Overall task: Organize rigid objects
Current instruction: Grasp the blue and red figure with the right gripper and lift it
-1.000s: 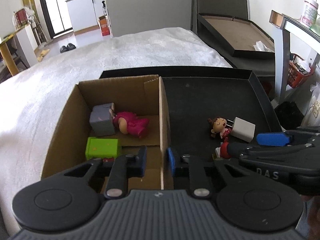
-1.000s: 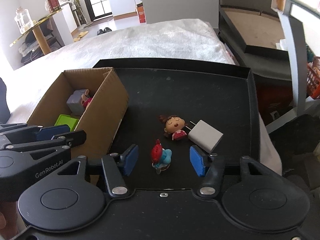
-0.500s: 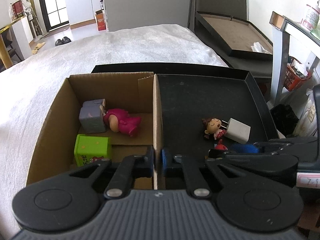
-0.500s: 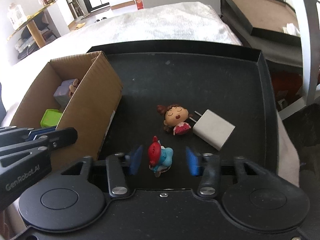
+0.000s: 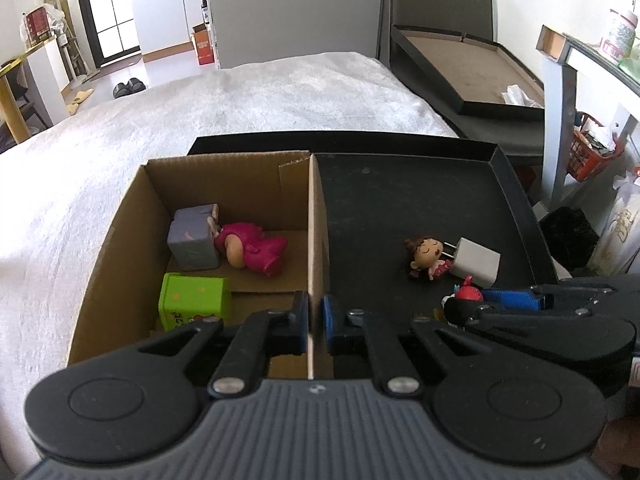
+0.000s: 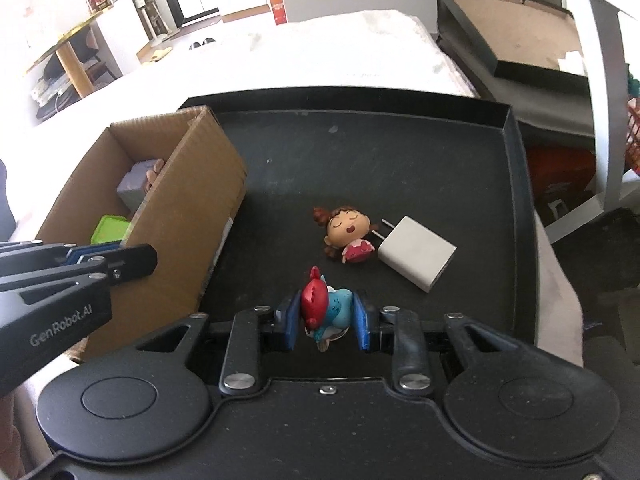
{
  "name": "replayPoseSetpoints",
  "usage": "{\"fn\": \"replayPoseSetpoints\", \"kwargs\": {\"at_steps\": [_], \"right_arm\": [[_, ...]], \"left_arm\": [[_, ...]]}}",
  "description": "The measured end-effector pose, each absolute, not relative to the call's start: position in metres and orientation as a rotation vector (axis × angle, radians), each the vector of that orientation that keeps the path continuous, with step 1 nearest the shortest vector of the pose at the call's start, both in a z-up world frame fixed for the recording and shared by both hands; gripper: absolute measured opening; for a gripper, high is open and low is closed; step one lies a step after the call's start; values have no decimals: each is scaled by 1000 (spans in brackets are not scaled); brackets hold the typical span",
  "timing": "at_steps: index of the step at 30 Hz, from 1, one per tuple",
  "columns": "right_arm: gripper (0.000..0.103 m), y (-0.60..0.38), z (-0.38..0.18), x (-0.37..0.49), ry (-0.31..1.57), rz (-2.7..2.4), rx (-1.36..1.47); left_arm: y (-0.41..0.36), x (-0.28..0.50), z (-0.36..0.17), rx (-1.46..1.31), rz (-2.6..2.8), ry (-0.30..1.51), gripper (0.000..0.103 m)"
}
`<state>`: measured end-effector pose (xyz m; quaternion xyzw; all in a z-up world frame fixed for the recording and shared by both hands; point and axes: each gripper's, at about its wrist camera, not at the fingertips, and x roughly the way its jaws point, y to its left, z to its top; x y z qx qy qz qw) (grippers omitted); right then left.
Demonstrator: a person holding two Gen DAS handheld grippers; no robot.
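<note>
The left hand-held gripper is clamped on the right wall of the brown cardboard box. The right hand-held gripper grasps the red-and-blue plastic figurine near the black tray's front edge.

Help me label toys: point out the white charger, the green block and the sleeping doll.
white charger (image 6: 416, 253), right wrist view, on its flat top face
green block (image 5: 195, 301), left wrist view, on its front face
sleeping doll (image 6: 345, 229), right wrist view, on its face
</note>
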<state>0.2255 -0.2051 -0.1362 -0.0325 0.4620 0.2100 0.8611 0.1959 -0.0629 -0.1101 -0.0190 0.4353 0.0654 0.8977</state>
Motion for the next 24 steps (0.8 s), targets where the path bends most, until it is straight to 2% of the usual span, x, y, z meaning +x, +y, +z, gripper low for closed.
{"fn": "replayPoseSetpoints", "kwargs": {"at_steps": [9,18,24], "right_arm": [[28,-205,-112,214,909,437,-78],[28,-202,-92,201,867,419,-91],[28,-195,-82,195,846,417,-108]], "left_arm": [[-61,188,-99,-49,130,916,14],[-52,177,-86,-39,153,880,41],[-32,170,-80,-70,197,870,46]]}}
